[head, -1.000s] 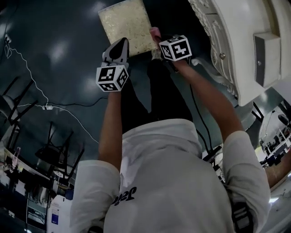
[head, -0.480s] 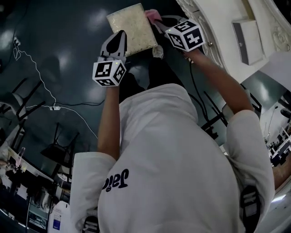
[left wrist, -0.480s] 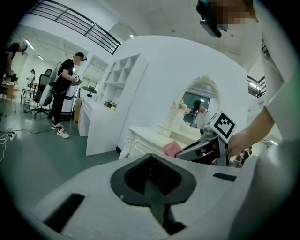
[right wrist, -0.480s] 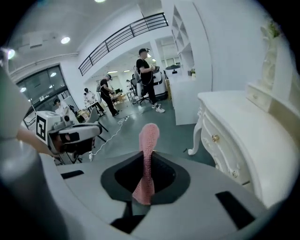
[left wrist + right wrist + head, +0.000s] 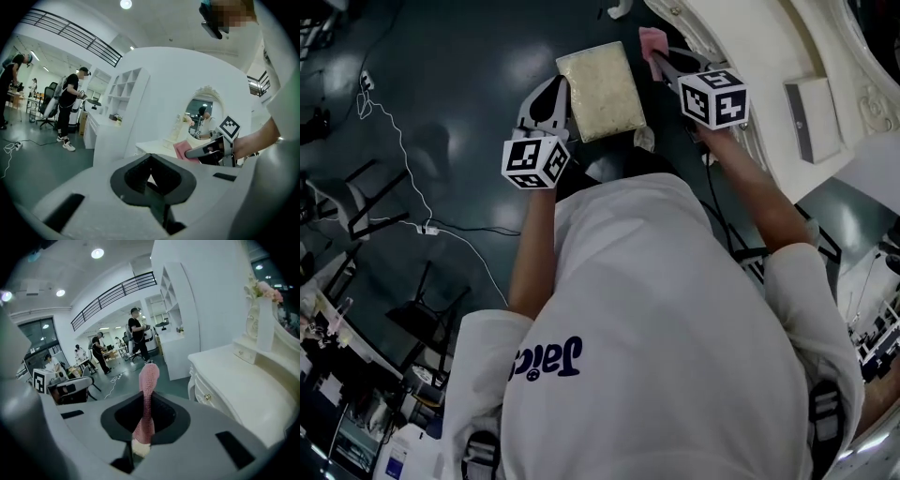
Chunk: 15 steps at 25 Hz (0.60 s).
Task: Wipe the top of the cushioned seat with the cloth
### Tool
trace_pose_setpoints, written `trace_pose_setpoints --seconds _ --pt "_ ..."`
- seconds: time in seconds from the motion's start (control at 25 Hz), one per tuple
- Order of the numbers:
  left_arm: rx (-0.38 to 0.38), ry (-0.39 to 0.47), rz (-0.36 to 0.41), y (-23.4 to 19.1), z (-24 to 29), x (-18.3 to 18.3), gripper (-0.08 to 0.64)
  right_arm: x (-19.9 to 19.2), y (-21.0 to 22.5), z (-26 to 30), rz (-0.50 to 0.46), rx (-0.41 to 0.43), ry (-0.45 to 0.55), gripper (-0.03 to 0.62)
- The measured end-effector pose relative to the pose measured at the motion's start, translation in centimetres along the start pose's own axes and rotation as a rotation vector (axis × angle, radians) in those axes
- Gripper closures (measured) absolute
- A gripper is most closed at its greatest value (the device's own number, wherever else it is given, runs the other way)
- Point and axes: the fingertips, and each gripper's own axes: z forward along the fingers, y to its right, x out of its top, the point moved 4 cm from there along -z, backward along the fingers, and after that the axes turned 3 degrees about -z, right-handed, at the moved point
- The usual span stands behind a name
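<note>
The cushioned seat (image 5: 600,89) is a beige square pad on the dark floor, seen from above in the head view. My left gripper (image 5: 551,94) hovers at its left edge, jaws together with nothing in them. My right gripper (image 5: 664,61) is just off the seat's far right corner, shut on a pink cloth (image 5: 652,39). In the right gripper view the pink cloth (image 5: 148,394) stands up as a narrow strip between the jaws. The left gripper view shows the right gripper (image 5: 206,150) with the cloth (image 5: 180,150); the seat is hidden in both gripper views.
A white dressing table (image 5: 769,56) runs along the right, close to my right gripper, with a white box (image 5: 811,117) on it. A white cable (image 5: 403,159) and black chairs (image 5: 356,202) lie on the floor to the left. People (image 5: 70,108) stand far off.
The right gripper has carried the cloth from over the seat's right edge to beyond its far right corner, toward the dressing table. Both gripper views now point higher.
</note>
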Motion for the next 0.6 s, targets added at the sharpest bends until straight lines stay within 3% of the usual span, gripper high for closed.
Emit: trace_pose_setpoints --seconds 0.32,0.6 --pt "0.001 0.124 0.070 0.3 0.9 7.5 0.548 6.5 -3.7 -0.5 0.014 0.003 0.182 0.561" --pt "0.020 0.281 0.241 1.7 1.4 14.9 0.548 13.6 -6.8 -2.5 -0.216 -0.104 0.442 0.561"
